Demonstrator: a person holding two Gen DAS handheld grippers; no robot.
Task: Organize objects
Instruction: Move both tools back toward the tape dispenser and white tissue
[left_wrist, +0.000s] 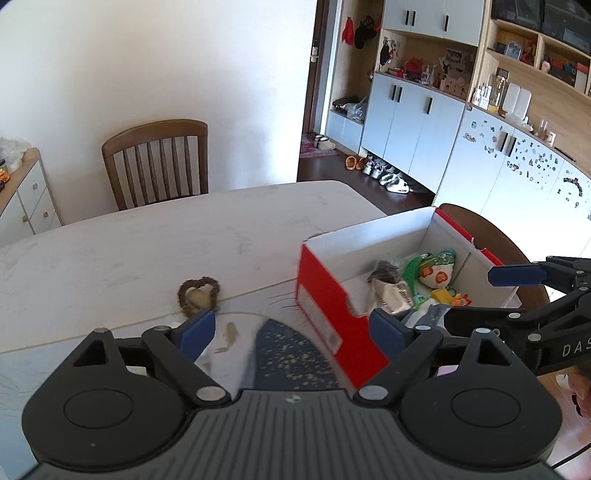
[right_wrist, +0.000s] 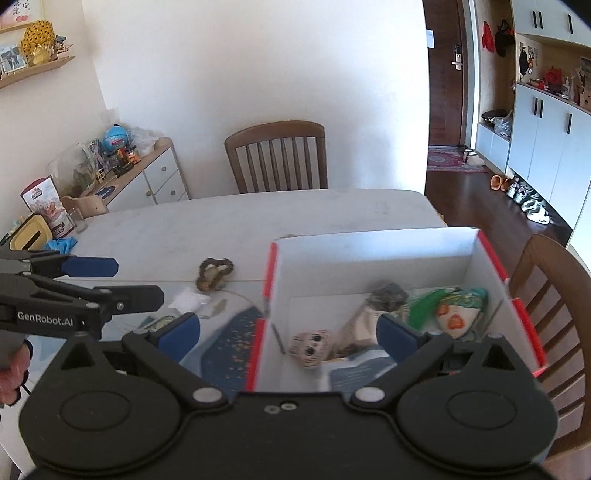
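Standing on the table (right_wrist: 258, 218), the box (right_wrist: 373, 254) is red outside and white inside, with no lid on it. Both grippers hang with their jaws spread wide and nothing between the pads. The left gripper (left_wrist: 291, 328) straddles the box's near left corner: one finger is over the table left of the box, the other at the box's near rim. The right gripper (right_wrist: 288, 330) straddles the box's left wall, with one finger inside the box and one outside.

Inside the box lie a blue-grey cloth (right_wrist: 354, 369) at the near end, a doll with a green top (right_wrist: 458, 306) at the far right, a grey bundle (right_wrist: 384, 295) beside it, a small figure with big eyes (right_wrist: 308, 345) by the left wall, and small yellow and orange toys (left_wrist: 448, 297).

Left of the box, on the table, a dark blue speckled cloth (left_wrist: 291, 354) touches the box's side, and beyond it sit a heart-shaped ring (left_wrist: 197, 297) and a white wad (right_wrist: 188, 301).

The gripper bodies hide the box's near end, and the blue cloth is blurred.
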